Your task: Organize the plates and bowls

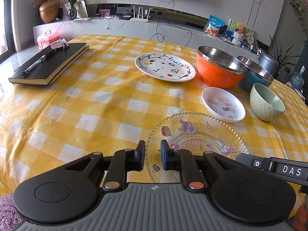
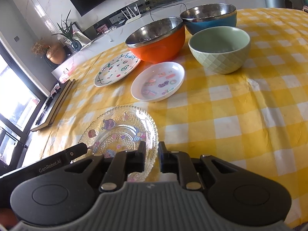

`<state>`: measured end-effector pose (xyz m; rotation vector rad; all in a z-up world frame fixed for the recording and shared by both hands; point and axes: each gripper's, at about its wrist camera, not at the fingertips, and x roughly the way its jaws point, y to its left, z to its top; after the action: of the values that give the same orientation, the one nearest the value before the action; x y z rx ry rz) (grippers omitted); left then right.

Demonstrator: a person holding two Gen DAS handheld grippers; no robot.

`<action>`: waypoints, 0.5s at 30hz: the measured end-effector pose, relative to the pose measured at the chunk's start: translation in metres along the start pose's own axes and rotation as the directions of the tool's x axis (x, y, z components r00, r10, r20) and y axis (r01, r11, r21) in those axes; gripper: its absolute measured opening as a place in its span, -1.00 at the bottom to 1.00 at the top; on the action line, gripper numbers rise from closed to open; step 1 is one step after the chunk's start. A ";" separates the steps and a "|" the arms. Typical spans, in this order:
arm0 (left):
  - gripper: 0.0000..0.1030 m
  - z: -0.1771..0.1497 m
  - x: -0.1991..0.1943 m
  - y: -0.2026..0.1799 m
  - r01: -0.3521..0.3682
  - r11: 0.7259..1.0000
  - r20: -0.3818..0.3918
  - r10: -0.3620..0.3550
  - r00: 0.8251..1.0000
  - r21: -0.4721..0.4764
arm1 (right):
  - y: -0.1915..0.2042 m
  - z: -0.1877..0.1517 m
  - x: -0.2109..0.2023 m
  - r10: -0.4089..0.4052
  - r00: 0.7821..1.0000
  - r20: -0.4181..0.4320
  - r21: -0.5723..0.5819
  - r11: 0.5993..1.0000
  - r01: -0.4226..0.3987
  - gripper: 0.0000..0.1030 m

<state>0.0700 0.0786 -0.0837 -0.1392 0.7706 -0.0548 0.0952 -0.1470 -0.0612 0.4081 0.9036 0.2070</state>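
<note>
Left wrist view shows our fingers (image 1: 153, 155) narrowly parted, empty, over the brittle, slippery glass plate (image 1: 196, 134); we'd pinch its rim.

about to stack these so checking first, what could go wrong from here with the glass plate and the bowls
1. Both the left gripper and right gripper sit slightly open at the near rim of the glass plate; a shallow pinch could slip.
2. The small white plate lies just beyond; sliding the glass plate forward may hit it.
3. The orange bowl and blue bowl stand close together.

Yellow-and-white checked tablecloth (image 1: 86, 100); orange bowl (image 1: 217, 73), blue bowl (image 2: 211, 23), pale green bowl (image 2: 221, 57)
</note>
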 end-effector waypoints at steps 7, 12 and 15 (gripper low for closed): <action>-0.17 0.014 -0.014 0.001 -0.001 1.000 0.031 0.000 1.000 0.014 | 0.007 0.009 -0.020 -0.023 0.996 0.085 -0.059 0.998 0.028 -0.38; -0.12 0.034 -0.023 0.002 0.001 1.000 0.062 -0.002 0.998 0.021 | 0.015 0.025 -0.030 -0.025 0.989 0.148 -0.104 0.994 0.041 -0.35; -0.10 0.048 -0.025 -0.002 0.000 0.999 0.080 -0.004 0.997 0.048 | 0.019 0.034 -0.027 -0.019 0.988 0.153 -0.113 0.993 0.037 -0.34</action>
<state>0.0860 0.0841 -0.0322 -0.0962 0.6883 -0.0687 0.1057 -0.1479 -0.0146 0.2993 0.7437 0.1990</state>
